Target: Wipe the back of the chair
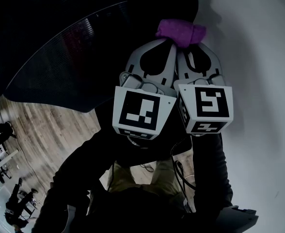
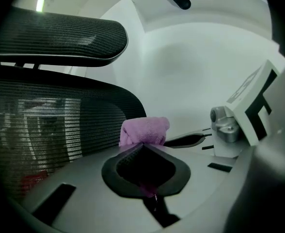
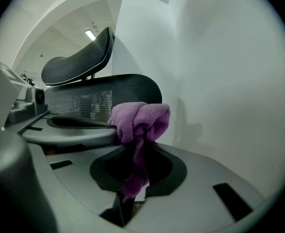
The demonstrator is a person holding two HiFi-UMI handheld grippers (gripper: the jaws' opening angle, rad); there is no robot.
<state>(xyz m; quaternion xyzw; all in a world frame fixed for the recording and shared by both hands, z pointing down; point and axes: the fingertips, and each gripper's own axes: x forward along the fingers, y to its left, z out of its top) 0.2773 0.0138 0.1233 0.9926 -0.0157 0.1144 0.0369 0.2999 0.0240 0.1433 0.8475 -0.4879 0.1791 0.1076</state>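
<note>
The left gripper has its jaws pressed together on a bunched purple terry cloth, and a sliver of purple shows in the gap lower down. The right gripper pinches the same cloth, with a loose tail hanging down between its closed jaws. In the head view the left gripper and the right gripper are held side by side, tips meeting at the cloth, which is lifted in front of a plain white wall. Just beside the wad, on its left, curves the rim of the black mesh chair back; whether cloth and mesh touch cannot be told. Above the back sits a curved black mesh headrest, also seen from the right gripper view over the back. Below lies a wooden plank floor.
</note>
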